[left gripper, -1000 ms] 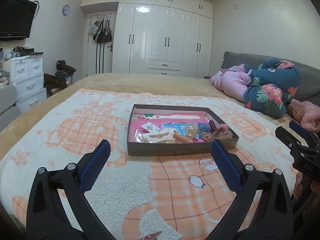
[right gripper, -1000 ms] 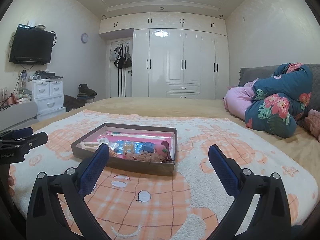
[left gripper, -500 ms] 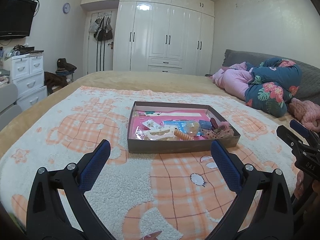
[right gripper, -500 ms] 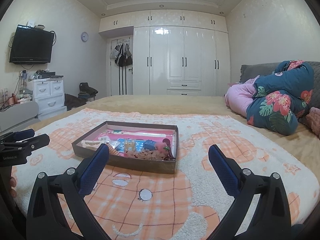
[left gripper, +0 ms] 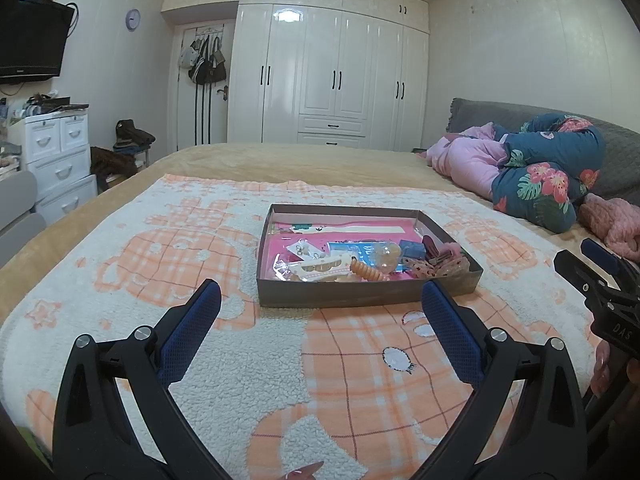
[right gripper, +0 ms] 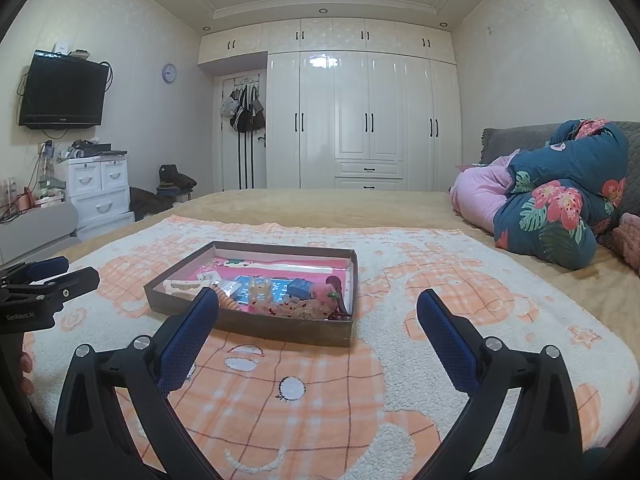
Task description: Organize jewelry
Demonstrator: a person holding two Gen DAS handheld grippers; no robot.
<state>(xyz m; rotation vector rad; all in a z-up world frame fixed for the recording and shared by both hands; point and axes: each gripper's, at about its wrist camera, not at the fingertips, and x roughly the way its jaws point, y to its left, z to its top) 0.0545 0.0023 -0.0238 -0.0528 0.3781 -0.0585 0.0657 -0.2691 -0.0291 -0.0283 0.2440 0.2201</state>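
- While both your claws hang over the blanket, neither has anything in it: the left gripper [left gripper: 320, 304] has its blue pads spread wide with only fleece between them, and the right gripper [right gripper: 318, 312] is spread just as wide and just as empty.
- Each one sits short of the shallow brown box [left gripper: 360, 300], which rests flat on the orange-and-white blanket [left gripper: 200, 360] in the middle of the bed, straight ahead of the left gripper and ahead-left of the right.
- All the jewelry I can spot is inside the box on the pink liner: an orange spiral piece [left gripper: 366, 271], a blue card [left gripper: 352, 251], a small dark blue box [left gripper: 412, 249], and a tangle of hair clips [right gripper: 308, 308] in the near right corner.
- Progress-wise, that fits either a loose pile waiting to be sorted or a finished gather-up. I honestly can't tell which.
- The box's long axis runs left-right across the left view, long side facing you; the spiral piece lies diagonal, pointing near-right.
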